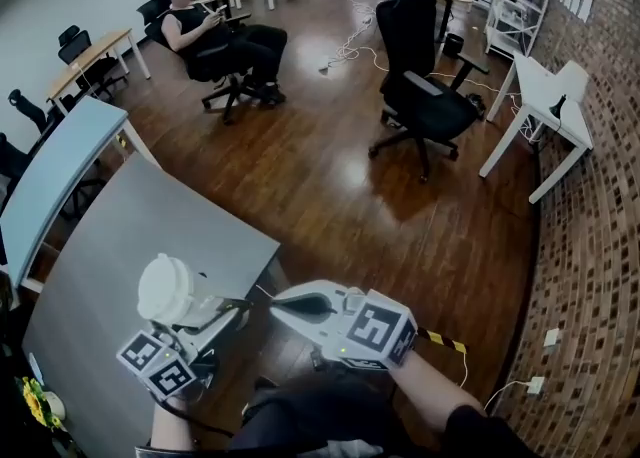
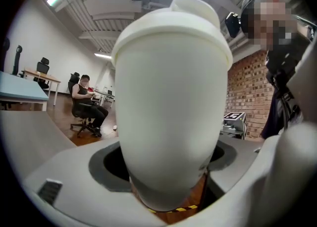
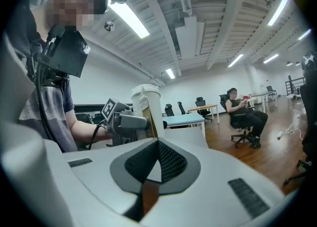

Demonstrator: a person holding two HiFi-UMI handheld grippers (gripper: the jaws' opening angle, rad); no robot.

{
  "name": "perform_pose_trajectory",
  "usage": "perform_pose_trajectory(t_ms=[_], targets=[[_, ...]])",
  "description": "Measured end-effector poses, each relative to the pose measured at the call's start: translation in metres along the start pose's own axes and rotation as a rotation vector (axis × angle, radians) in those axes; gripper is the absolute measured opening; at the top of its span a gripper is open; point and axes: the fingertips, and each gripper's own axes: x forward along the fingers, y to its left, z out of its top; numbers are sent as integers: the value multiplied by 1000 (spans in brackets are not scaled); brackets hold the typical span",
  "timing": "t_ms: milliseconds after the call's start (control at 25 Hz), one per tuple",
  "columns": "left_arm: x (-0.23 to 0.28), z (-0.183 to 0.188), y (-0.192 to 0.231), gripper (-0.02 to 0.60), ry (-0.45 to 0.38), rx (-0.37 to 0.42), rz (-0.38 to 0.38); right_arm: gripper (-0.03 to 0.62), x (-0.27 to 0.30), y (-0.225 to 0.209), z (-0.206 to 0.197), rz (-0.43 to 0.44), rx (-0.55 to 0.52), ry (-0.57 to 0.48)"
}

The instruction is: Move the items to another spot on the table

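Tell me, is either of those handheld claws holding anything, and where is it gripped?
The left gripper holds a white lidded cup by its lower body, between wide-set jaws. The right gripper is shut and empty.

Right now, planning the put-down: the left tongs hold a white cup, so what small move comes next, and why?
Probably carry the white cup in over the grey table and lower it: the left tongs grip it in the air, floor showing beneath it, while the right tongs are shut and empty.
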Motion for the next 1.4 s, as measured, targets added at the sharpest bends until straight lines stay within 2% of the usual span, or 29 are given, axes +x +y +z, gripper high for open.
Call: perform_pose_trajectory(t_ms=[200, 440, 720, 880, 1080, 1320, 1400], targets=[[42, 7, -26, 426, 1, -22, -1, -15, -50, -29, 6, -19, 28, -67], [91, 13, -51, 426, 17, 0, -19, -15, -94, -51, -4, -52, 57, -55], [123, 10, -61, 426, 80, 51, -75, -15, -109, -73, -4, -106, 89, -128], [140, 11, -55, 426, 86, 62, -110, -15, -107, -84, -6, -135, 86, -108], [153, 13, -27, 426, 72, 56, -154, -15, -89, -104, -3, -185, 88, -57], [142, 27, 54, 426, 53, 67, -121, -15, -24, -130, 8, -214, 85, 2], [140, 29, 80, 426, 54, 49, -125, -15, -2, -140, 12, -240, 95, 7]])
